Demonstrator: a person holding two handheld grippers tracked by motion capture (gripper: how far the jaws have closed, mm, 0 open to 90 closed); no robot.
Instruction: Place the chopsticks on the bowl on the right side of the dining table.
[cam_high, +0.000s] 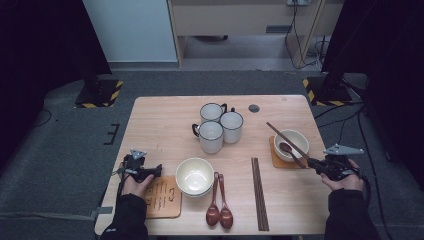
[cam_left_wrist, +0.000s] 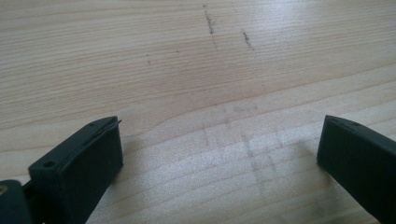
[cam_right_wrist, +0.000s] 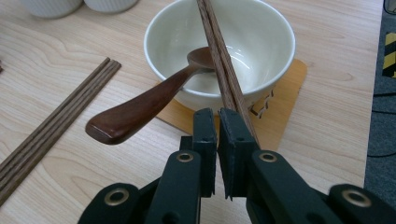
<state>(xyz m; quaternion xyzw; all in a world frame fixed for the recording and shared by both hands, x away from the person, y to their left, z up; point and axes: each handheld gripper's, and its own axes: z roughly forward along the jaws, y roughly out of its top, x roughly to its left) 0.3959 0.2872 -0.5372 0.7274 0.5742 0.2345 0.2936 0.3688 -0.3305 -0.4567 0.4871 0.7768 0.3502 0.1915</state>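
A cream bowl (cam_high: 298, 138) (cam_right_wrist: 261, 37) sits on a wooden coaster (cam_high: 275, 159) (cam_right_wrist: 282, 105) at the table's right side. A brown wooden spoon (cam_high: 286, 148) (cam_right_wrist: 140, 109) leans in it, handle toward me. A pair of wooden chopsticks (cam_high: 280, 136) (cam_right_wrist: 219, 51) lies slanted across the bowl's rim. My right gripper (cam_high: 312, 163) (cam_right_wrist: 218, 114) is shut on their near end, just in front of the bowl. My left gripper (cam_high: 159, 170) (cam_left_wrist: 219, 154) rests low over bare table at the left, jaws wide open with nothing between them.
Three white mugs (cam_high: 220, 127) cluster at the table's middle back. Stacked cream bowls (cam_high: 194, 176), two wooden spoons (cam_high: 219, 212) and another chopstick pair (cam_high: 259, 192) (cam_right_wrist: 51, 130) lie along the front. A second coaster (cam_high: 162, 197) lies by my left hand.
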